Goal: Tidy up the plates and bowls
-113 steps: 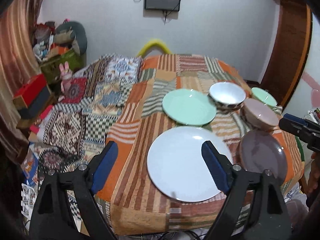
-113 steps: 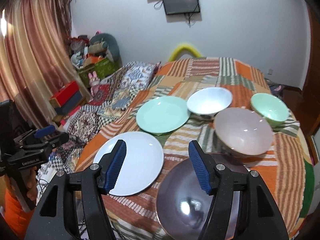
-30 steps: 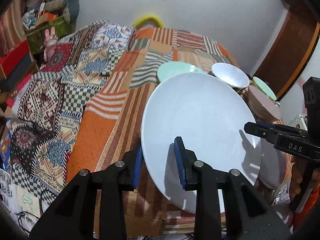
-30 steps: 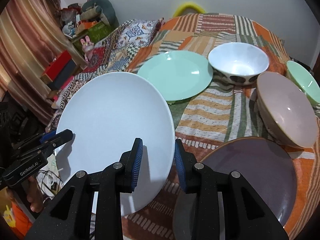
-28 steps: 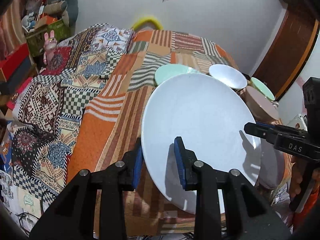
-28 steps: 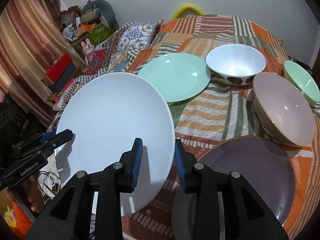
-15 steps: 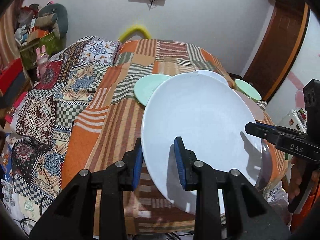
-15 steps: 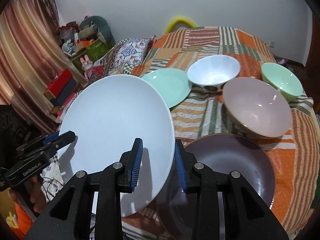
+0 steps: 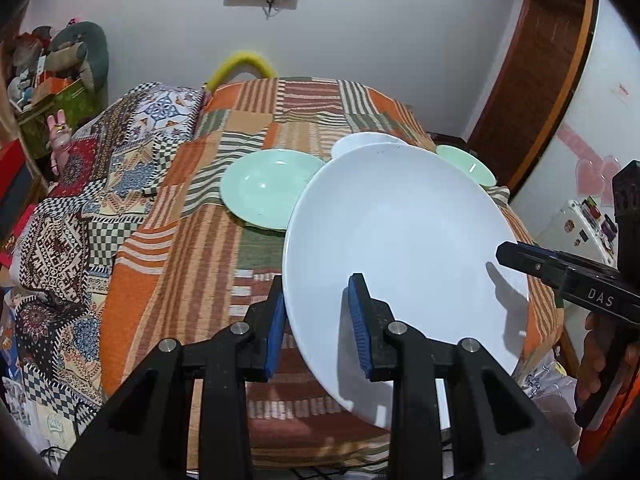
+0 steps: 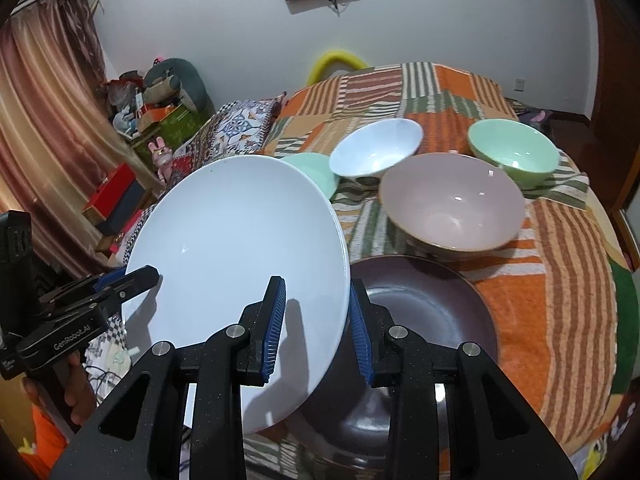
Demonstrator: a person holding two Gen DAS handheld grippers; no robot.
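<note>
Plate (image 9: 404, 236), white, hangs tilted above the counter (image 9: 180, 248), its opposite rims clamped by left tongs (image 9: 316, 320) and right tongs (image 10: 316, 320).

The white plate (image 10: 236, 256) is hanging tilted above the striped cloth, gripped at opposite rim edges by both tools (one at its 5 o'clock, the other at its 8 o'clock in the right wrist view). The dark brown plate (image 10: 424, 312) is lying flat beside it at 4 o'clock. At 2 o'clock, the pink bowl (image 10: 452, 204), white bowl (image 10: 376, 152) and green bowl (image 10: 514, 156) are sitting upright. The green plate (image 9: 268, 188) is lying flat, partly hidden.
</note>
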